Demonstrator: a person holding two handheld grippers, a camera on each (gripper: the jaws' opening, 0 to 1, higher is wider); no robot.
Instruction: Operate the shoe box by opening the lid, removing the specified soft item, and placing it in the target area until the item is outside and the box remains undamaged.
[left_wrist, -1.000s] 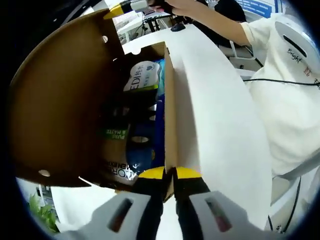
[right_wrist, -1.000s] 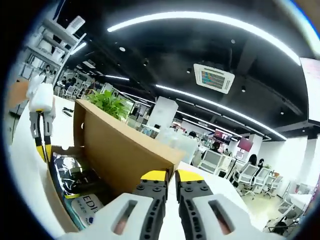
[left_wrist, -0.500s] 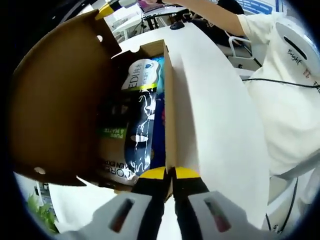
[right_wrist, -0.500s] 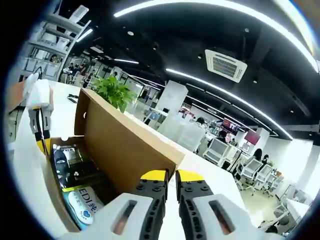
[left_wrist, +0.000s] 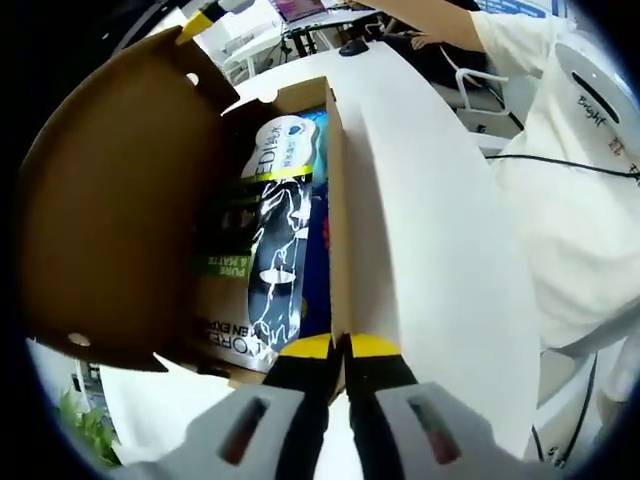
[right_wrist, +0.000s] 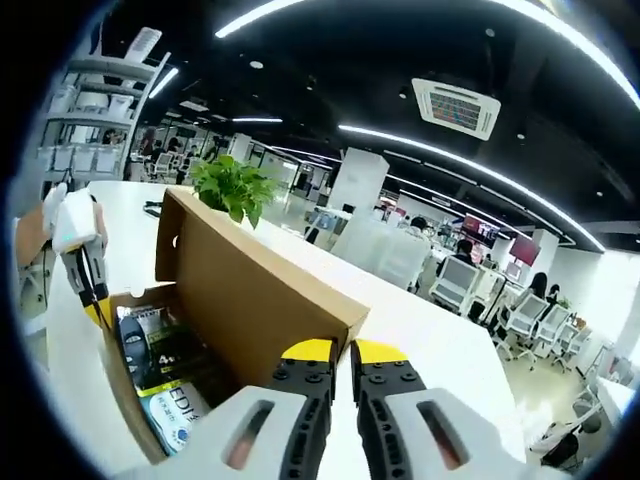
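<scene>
The lid-opening step is finishing: the right gripper (right_wrist: 332, 352), fingers closed on the lid (right_wrist: 265, 295) edge, is holding it raised, while the left gripper (left_wrist: 338, 348), fingers closed on the box (left_wrist: 336, 215) wall, is steadying it on the white surface (left_wrist: 440, 250). One box is holding several packets, including one black pouch (left_wrist: 280, 265) and one white pack (left_wrist: 282, 150). Next, I judge, one gripper needs releasing to reach in for the soft item.
</scene>
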